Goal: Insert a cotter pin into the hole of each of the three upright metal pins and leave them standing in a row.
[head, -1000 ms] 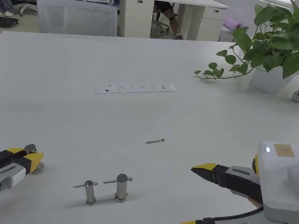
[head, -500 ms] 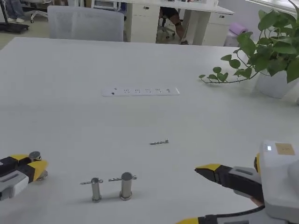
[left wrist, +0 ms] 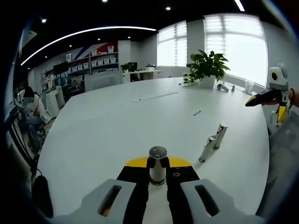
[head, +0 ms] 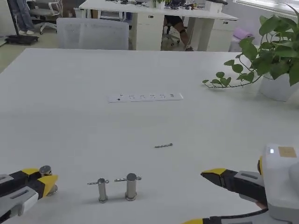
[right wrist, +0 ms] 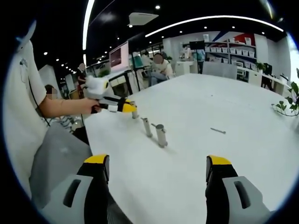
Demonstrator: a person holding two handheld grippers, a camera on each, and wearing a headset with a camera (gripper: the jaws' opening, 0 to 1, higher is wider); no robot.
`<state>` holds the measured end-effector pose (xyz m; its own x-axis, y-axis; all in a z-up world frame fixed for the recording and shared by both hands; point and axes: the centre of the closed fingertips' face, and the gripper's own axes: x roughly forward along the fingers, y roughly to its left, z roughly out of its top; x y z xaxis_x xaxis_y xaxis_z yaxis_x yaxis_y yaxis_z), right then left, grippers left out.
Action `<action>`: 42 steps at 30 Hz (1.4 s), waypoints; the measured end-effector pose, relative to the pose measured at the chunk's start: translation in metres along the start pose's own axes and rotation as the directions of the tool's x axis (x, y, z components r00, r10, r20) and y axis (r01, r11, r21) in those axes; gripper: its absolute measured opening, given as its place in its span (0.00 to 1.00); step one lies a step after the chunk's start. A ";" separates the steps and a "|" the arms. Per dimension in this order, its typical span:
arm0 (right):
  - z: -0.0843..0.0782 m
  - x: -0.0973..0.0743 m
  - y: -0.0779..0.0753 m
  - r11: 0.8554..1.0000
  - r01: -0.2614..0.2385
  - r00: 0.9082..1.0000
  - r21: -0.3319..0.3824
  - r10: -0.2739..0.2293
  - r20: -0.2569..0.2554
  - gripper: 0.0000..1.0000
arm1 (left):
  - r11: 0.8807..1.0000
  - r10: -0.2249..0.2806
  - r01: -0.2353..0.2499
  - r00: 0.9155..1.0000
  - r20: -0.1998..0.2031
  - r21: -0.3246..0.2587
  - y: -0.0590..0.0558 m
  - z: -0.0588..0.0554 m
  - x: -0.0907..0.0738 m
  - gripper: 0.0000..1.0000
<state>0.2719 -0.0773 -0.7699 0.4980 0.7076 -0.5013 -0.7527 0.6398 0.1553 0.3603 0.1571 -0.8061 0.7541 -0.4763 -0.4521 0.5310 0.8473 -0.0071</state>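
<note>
1. Two upright metal pins (head: 131,185), each crossed by a cotter pin (head: 120,179), are seen side by side on the table (head: 93,121); a loose cotter pin (head: 163,146) lies beyond them.
2. A third pin (left wrist: 157,164), half hidden in the head view, is shown by the left gripper view clamped upright in the left gripper (head: 42,177).
3. The right gripper (right wrist: 158,161) is held low, spread wide and empty.

- Broad white table (head: 70,116), plain-topped.
- Toward the far side, a white power strip (head: 145,97) lying flat.
- Nearer the middle, a loose cotter pin (head: 163,146) lying alone.
- Near the front, an upright metal pin (head: 131,186) with a second pin (head: 102,190) just beside it, both crossed near the top by a cotter.
- Well to their left, a third pin (head: 46,179) standing.
- At the far right, a potted plant (head: 275,86).
</note>
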 end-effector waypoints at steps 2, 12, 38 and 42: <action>0.000 -0.001 0.000 1.000 0.002 1.000 0.000 -0.002 0.004 0.86 | 1.000 -0.005 0.005 1.000 -0.005 0.000 -0.003 -0.001 -0.002 0.11; -0.005 -0.006 0.003 1.000 -0.008 1.000 0.005 0.008 0.007 0.86 | 1.000 -0.023 0.023 0.999 -0.023 0.002 -0.024 -0.011 -0.013 0.11; -0.005 -0.012 0.009 1.000 -0.027 0.999 0.004 0.026 0.027 0.85 | 0.978 -0.194 0.196 0.980 -0.034 0.074 -0.097 -0.005 -0.010 0.11; -0.006 -0.014 0.009 1.000 -0.029 0.999 0.005 0.029 0.028 0.84 | 0.971 -0.218 0.221 0.975 -0.037 0.087 -0.108 -0.002 -0.007 0.11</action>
<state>0.2556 -0.0832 -0.7672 0.4878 0.7338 -0.4728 -0.7648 0.6204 0.1738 0.2971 0.0698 -0.8045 0.6052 -0.6408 -0.4723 0.7160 0.6975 -0.0289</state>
